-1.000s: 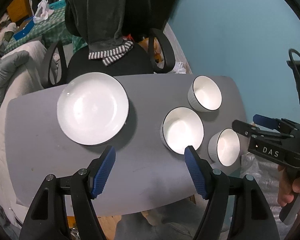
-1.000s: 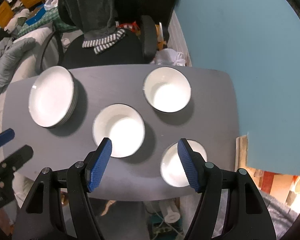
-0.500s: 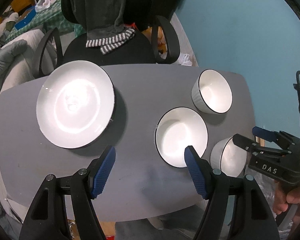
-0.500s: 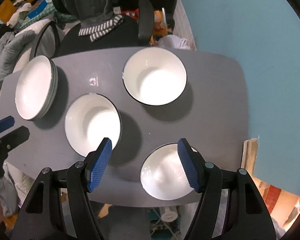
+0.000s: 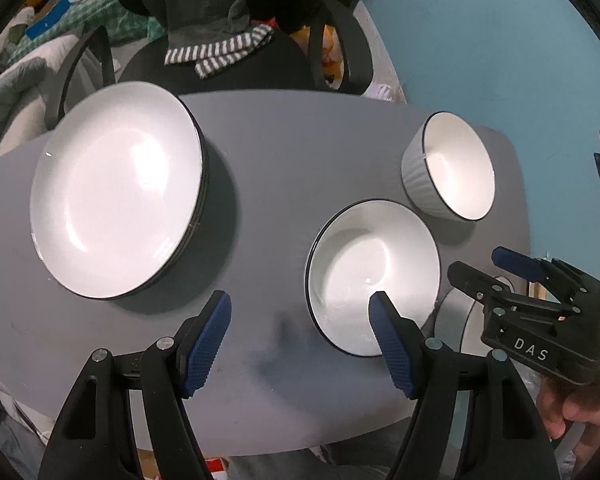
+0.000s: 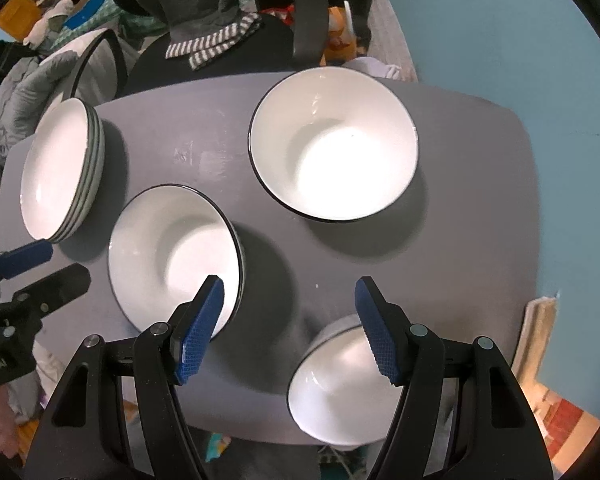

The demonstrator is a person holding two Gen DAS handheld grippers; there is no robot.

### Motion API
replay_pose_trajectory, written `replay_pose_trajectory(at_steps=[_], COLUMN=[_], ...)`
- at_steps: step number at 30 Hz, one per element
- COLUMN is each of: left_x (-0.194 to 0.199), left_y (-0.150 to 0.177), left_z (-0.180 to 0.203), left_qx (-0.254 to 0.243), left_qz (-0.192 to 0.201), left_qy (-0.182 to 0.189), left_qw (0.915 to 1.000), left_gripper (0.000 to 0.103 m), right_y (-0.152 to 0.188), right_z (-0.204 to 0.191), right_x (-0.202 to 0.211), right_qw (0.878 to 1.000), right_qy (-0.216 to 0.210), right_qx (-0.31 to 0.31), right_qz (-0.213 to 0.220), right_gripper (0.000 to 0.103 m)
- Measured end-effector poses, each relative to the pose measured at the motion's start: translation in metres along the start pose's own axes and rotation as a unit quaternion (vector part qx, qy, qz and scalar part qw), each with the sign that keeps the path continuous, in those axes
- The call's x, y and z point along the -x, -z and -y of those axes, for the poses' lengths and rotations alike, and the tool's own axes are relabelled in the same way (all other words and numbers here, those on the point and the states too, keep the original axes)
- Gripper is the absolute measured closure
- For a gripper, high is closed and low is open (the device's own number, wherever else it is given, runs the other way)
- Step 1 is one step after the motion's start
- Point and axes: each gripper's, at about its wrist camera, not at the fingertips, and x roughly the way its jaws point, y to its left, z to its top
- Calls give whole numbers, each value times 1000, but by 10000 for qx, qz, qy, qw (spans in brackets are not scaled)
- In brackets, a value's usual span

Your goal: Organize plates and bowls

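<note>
A grey surface [image 5: 284, 152] carries a stack of plates [image 5: 116, 192] at its left and three white bowls with dark rims toward the right. From the left wrist view only the top plate shows in full; the ones beneath appear as thin edges, and their number is hard to make out.

The left hand-held gripper [image 5: 300, 338] hangs over the bare surface with its blue pads apart and nothing between them. Its right pad overlaps the near rim of the middle bowl [image 5: 374, 268] in the picture; whether it touches cannot be told. The far bowl [image 5: 456, 168] stands just beyond, clear of everything.

The near bowl [image 6: 340, 392] sits at the surface's front edge. In the left view it is mostly hidden behind the right hand-held gripper [image 6: 288, 330]; in the right view that gripper's right pad covers part of its rim. The right gripper's pads are also apart and empty, over the gap between the middle and near bowls.

A chair [image 6: 236, 56] draped with clothing [image 6: 208, 12] stands behind the surface, its lower part hidden. A hand [image 5: 572, 412] at the frame's edge is cut off.
</note>
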Motion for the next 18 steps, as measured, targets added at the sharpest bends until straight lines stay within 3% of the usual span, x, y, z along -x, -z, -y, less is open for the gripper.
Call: replay_pose_trajectory(at_steps=[15,18], left_x=[-38,-40], left_y=[-9,-9], left_z=[12,11], left_qx=[43,85], left_qz=[-113,-90], left_qy=[-171,-214], left_qw=[9998,9997], left_gripper=[30,30], right_y=[-3,-4], right_z=[-9,-8], right_x=[-37,-41], right_qw=[9993,9990], right_qy=[-194,-239], right_qx=[150,181], right_qz=[-279,-326], right_gripper=[36,46])
